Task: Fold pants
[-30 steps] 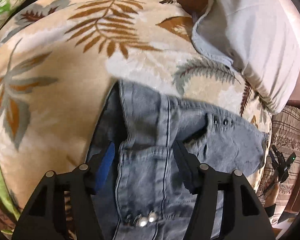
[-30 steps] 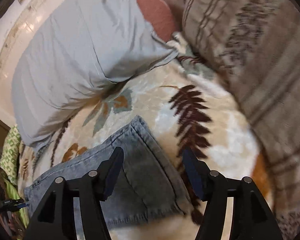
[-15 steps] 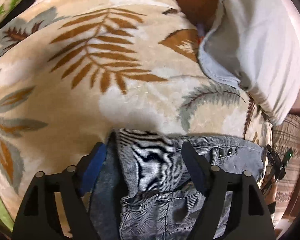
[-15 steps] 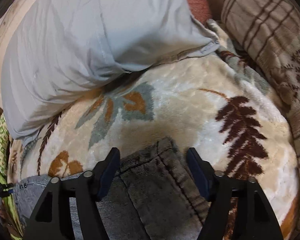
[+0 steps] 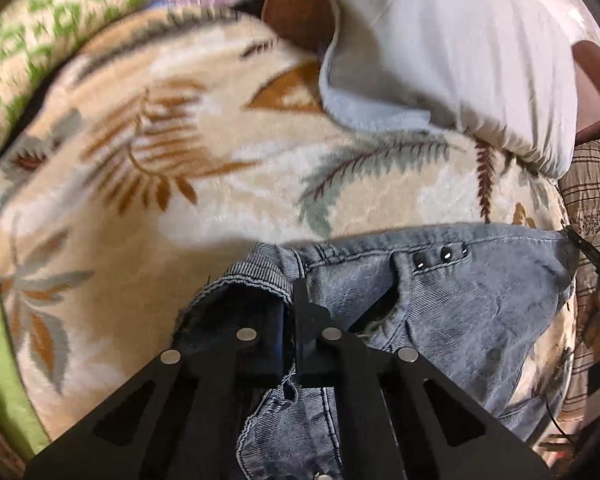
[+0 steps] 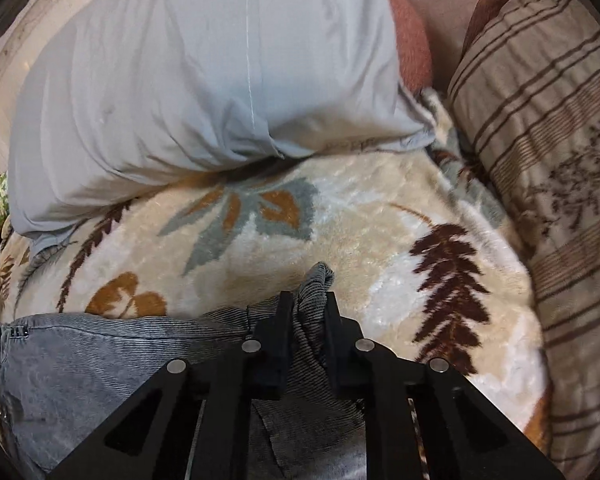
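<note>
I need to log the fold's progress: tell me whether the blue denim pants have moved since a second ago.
Yes. In the left wrist view the blue denim pants show their waistband edge lower in frame, farther from the pale grey pillow, bunched where the left tool pinches.

No text, label, brand, number or sign could be read in either view.
</note>
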Motion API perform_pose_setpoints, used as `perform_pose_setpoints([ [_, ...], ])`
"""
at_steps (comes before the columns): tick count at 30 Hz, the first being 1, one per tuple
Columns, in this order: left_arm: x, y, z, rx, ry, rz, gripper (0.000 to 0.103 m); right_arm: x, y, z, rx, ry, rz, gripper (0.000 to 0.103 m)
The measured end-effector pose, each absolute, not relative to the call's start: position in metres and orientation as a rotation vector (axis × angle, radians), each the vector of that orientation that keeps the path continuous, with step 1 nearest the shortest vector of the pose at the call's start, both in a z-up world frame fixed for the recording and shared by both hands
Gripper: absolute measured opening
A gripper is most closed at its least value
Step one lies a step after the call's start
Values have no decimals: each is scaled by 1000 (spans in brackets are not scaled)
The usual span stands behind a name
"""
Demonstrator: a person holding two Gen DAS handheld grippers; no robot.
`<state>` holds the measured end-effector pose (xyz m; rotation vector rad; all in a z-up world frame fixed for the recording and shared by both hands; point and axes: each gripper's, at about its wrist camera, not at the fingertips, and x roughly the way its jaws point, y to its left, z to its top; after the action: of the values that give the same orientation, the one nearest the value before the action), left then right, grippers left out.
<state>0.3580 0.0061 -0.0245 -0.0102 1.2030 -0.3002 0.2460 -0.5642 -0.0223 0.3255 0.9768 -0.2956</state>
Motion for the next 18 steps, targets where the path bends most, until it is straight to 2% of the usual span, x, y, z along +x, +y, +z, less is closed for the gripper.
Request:
perform_pose_setpoints([
  [7,324,9,25,25,1038,-277,2,212,-557,18,350,893,-298,13],
  [18,258,22,69,-36,944,-293,2,119,-530,61,393,815,-302,13],
])
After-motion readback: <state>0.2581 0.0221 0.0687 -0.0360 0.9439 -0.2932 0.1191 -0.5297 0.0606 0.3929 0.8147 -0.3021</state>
